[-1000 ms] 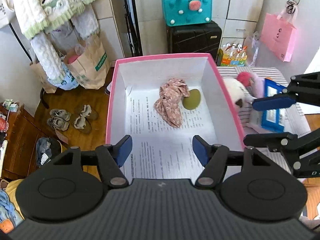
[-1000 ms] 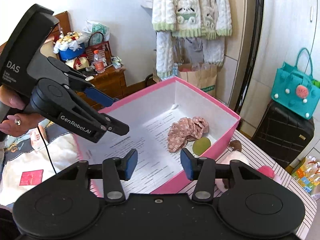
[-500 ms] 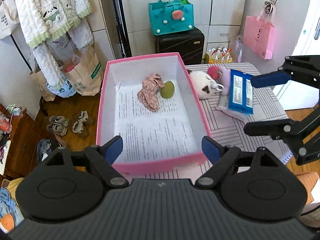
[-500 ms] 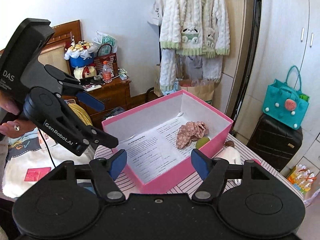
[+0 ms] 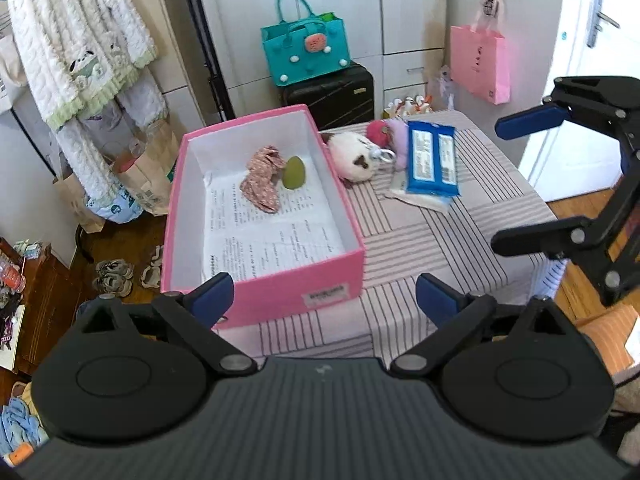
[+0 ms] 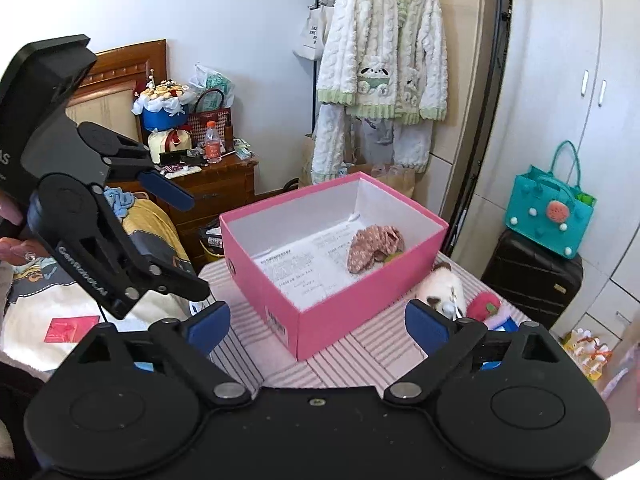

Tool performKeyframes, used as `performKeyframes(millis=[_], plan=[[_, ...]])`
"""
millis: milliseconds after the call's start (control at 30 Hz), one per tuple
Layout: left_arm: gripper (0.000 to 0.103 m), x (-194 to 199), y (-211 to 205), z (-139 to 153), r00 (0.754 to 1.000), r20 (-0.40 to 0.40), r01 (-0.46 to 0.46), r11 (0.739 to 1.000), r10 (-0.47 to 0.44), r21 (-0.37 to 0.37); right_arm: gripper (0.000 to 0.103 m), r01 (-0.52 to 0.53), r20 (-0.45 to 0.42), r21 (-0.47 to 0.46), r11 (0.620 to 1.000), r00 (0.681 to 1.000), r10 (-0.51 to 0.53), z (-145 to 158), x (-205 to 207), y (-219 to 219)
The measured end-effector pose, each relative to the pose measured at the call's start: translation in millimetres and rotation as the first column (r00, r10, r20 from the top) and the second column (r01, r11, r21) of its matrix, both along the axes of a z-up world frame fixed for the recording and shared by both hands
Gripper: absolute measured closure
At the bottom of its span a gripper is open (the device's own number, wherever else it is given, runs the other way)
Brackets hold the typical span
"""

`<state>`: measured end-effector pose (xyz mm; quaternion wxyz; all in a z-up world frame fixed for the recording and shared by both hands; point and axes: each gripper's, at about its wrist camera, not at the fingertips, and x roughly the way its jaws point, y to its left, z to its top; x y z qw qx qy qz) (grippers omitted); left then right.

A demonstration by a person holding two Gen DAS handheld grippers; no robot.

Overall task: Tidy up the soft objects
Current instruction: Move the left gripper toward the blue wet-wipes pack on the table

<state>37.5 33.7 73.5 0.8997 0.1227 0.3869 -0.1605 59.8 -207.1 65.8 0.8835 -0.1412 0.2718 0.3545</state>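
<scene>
1. Two grippers, left gripper [image 5: 324, 294] and right gripper [image 6: 316, 326], are opening, fingers wide and empty.
2. Approach the plush toy [image 5: 354, 156] on the tabletop [image 5: 432, 240] beside the box [image 5: 280, 298]; grip its body centrally.

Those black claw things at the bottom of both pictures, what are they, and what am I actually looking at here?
They are hand-held grippers, one in each of a person's hands, each with two blue-tipped fingers and a camera looking out along them. One picture comes from the left gripper, the other from the right gripper. Each also catches the other gripper at its edge.

Both grippers are opening, and nothing is between their fingers.

Ahead is a table with a striped cloth. On it stands an open pink box lined with printed paper, holding a floral cloth and a green egg-shaped thing. Beside the box, on the cloth, lie a white plush toy, a red plush and a blue packet. The job is sorting soft things, apparently into the box.
</scene>
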Motion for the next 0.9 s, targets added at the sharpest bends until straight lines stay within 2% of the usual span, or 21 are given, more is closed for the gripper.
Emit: performKeyframes(millis=[267, 467, 700, 800, 900], plan=[[0.004, -30, -20, -22, 0.998, 0.007, 0.069, 0.998, -0.069, 0.004, 0.005, 0.065, 0.01, 0.023, 0.998, 0.998, -0.065, -38, -24, -34], [0.004, -38, -37, -37, 0.994, 0.039, 0.105, 0.994, -0.103, -0.041, 0.005, 0.089, 0.039, 0.046, 0.995, 0.995, -0.09, -60, -28, -57], [0.004, -41, -56, -51, 0.986, 0.11, 0.139, 0.985, -0.127, -0.101, 0.005, 0.199, 0.076, 0.148, 0.969, 0.974, -0.211, -70, -14, -87], [0.004, -33, -67, -59, 0.986, 0.09, 0.153, 0.978, -0.141, -0.142, 0.005, 0.216, 0.065, 0.208, 0.954, 0.97, -0.234, -77, -3, -99], [0.006, -19, -77, -68, 0.983, 0.045, 0.186, 0.961, -0.181, -0.203, 0.005, 0.269, 0.078, 0.257, 0.928, 0.952, -0.297, -84, 8, -109]])
